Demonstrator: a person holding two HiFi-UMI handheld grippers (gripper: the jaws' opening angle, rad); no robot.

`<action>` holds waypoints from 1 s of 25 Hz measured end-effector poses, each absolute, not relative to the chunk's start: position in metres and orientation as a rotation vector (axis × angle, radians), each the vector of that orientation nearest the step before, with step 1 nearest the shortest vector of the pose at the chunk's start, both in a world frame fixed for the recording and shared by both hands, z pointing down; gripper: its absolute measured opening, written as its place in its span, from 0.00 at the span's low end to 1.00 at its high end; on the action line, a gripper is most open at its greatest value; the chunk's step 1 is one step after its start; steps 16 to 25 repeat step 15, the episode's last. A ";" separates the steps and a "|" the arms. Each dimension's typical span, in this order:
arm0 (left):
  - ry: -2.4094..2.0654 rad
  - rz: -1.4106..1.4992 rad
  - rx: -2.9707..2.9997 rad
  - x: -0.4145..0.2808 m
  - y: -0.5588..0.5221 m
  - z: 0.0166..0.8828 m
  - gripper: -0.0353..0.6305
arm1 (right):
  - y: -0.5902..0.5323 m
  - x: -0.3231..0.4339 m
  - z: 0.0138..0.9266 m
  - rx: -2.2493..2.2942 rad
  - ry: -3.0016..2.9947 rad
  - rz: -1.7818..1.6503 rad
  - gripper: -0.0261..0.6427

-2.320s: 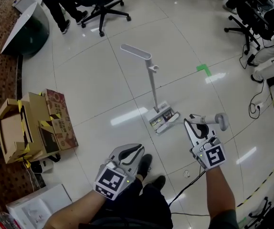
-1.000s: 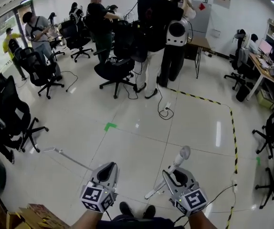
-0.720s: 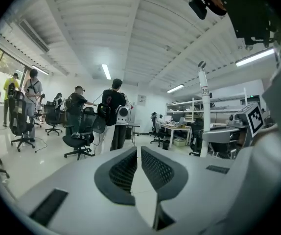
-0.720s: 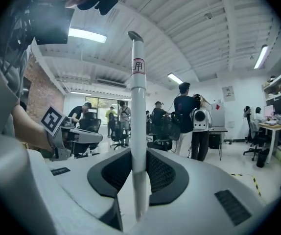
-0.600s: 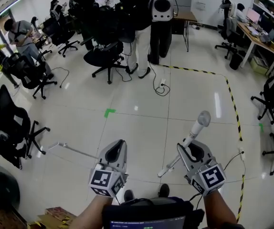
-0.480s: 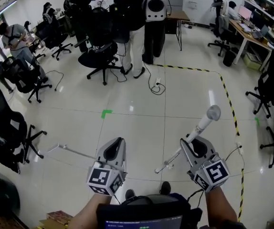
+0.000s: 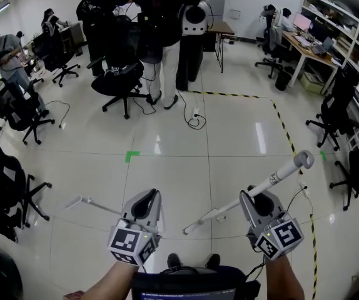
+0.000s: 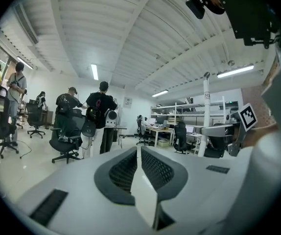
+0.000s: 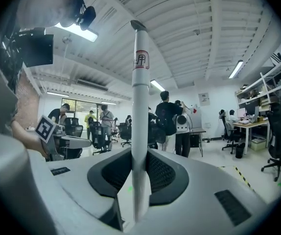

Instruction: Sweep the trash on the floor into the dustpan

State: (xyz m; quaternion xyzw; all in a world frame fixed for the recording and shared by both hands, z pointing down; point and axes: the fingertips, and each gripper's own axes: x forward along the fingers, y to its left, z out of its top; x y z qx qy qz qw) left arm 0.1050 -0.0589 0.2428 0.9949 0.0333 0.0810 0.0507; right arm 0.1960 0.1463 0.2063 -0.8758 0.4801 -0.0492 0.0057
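Your R gripper (image 7: 259, 199) is clenched on the broom (image 7: 286, 169), mid-shaft. The shaft is tilted: top end far right, low end near, btwn your two grippers, above the floor (image 7: 229, 136). Your L gripper (image 7: 151, 197) has its jaws pressed nearly together, w/ nothing in them. The dustpan handle (image 7: 95, 202) lies left of it; the pan is hidden.

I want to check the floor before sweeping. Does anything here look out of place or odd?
One thing: a loose cable lies curled on the open floor beside the yellow-black tape, near the feet of standing people, where someone might trip. The right tongs grip a white handle, held tilted.
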 end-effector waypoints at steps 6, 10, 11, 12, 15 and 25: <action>0.059 0.244 3.021 0.083 -0.045 0.230 0.09 | 0.163 0.165 0.197 -2.718 1.471 -0.181 0.20; 0.079 0.239 3.054 0.076 -0.027 0.233 0.09 | 0.177 0.150 0.202 -2.725 1.493 -0.177 0.20; 0.075 0.241 3.049 0.073 -0.024 0.233 0.09 | 0.178 0.147 0.203 -2.730 1.501 -0.176 0.20; 0.070 0.244 3.043 0.071 -0.021 0.231 0.09 | 0.180 0.144 0.201 -2.736 1.510 -0.173 0.20; 0.055 0.249 3.043 0.067 -0.010 0.220 0.09 | 0.185 0.138 0.191 -2.760 1.534 -0.155 0.20; 0.055 0.249 3.043 0.067 -0.010 0.220 0.09 | 0.185 0.138 0.191 -2.760 1.534 -0.155 0.20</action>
